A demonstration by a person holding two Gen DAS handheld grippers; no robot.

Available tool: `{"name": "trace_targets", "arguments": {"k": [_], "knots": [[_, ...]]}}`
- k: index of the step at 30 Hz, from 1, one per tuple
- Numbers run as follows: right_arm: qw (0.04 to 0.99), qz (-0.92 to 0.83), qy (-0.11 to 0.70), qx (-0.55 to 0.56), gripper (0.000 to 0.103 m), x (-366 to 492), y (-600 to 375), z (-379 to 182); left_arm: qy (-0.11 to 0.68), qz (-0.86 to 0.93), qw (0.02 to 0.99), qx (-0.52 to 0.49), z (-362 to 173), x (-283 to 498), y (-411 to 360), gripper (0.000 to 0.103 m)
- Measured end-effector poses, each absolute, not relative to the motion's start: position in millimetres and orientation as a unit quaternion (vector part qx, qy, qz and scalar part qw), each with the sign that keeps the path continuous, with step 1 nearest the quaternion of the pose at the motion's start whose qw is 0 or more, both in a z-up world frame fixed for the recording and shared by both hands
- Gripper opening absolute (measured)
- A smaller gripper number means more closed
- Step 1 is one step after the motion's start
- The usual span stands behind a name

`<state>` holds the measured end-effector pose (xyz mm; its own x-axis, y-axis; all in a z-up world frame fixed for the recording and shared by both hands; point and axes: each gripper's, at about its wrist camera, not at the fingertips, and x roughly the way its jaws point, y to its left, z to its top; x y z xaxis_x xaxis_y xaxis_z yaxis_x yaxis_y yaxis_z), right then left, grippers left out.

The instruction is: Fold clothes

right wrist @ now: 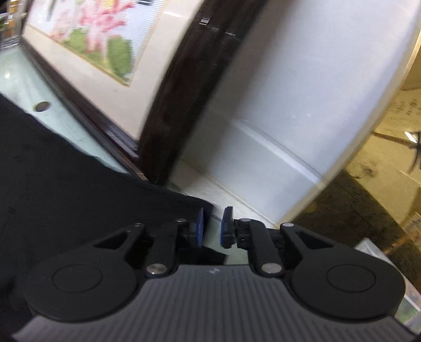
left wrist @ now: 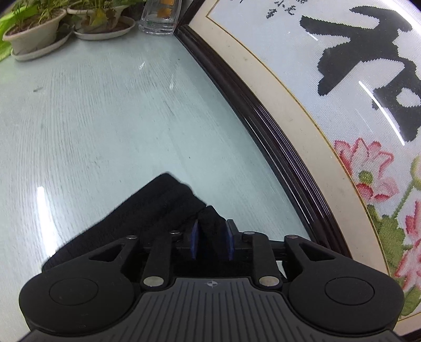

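A black garment [left wrist: 147,210] lies on the pale glass-topped table [left wrist: 105,118]. In the left wrist view my left gripper [left wrist: 212,238] is shut on a bunched fold of this black cloth, which fills the gap between the blue pads. In the right wrist view the same black garment [right wrist: 65,171] spreads over the left and middle of the picture, its edge reaching the left blue pad. My right gripper [right wrist: 213,227] stands open at that edge, with a bare gap between its pads and no cloth in it. The right view is blurred.
A large framed embroidery [left wrist: 329,105] with a dark wooden frame [right wrist: 168,105] leans along the table's right side. Potted plants [left wrist: 39,29] and a glass jar [left wrist: 160,18] stand at the far end. A white wall [right wrist: 289,92] lies right of the frame.
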<state>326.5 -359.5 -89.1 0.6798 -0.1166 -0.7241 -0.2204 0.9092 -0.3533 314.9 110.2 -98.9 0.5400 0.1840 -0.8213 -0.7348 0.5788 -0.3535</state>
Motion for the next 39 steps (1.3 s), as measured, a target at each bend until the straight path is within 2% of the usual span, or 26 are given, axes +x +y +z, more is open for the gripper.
{"name": "trace_targets", "arguments": {"k": [1,3,5,12,19,22,24,28,31,33,35,39], "knots": [[0.893,0.025,0.4,-0.204,0.016,327,-362,-89,0.382,0.283,0.803,-0.36,-96,314,113,0.031],[0.897,0.02,0.4,-0.189,0.016,326,-368,-87,0.363,0.287,0.81,-0.361,-87,309,118,0.058],[0.899,0.018,0.395,-0.187,0.016,322,-371,-84,0.343,0.288,0.816,-0.366,-78,303,123,0.072],[0.908,0.024,0.381,-0.175,0.016,302,-372,-75,0.336,0.264,0.824,-0.372,-63,287,138,0.075],[0.928,0.048,0.347,-0.125,0.018,255,-370,-42,0.364,0.159,0.875,-0.277,-37,268,108,0.075],[0.936,0.058,0.333,-0.099,0.031,226,-371,-25,0.375,0.119,0.893,-0.219,-29,252,87,0.075],[0.94,0.058,0.323,-0.088,0.047,204,-370,-19,0.385,0.092,0.901,-0.18,-26,242,73,0.075],[0.942,0.044,0.327,-0.065,0.047,163,-374,-15,0.404,0.061,0.905,-0.12,-26,224,48,0.075],[0.938,0.032,0.343,-0.027,0.044,140,-380,-20,0.414,0.046,0.906,-0.078,-28,216,33,0.075],[0.935,0.022,0.353,0.029,0.024,129,-390,-23,0.421,0.032,0.905,-0.05,-29,212,22,0.075],[0.929,0.013,0.359,0.088,0.013,117,-402,-28,0.431,0.018,0.902,-0.023,-29,210,10,0.075],[0.914,-0.008,0.351,0.206,0.012,103,-426,-36,0.445,-0.008,0.895,0.025,-26,208,-12,0.08]]}}
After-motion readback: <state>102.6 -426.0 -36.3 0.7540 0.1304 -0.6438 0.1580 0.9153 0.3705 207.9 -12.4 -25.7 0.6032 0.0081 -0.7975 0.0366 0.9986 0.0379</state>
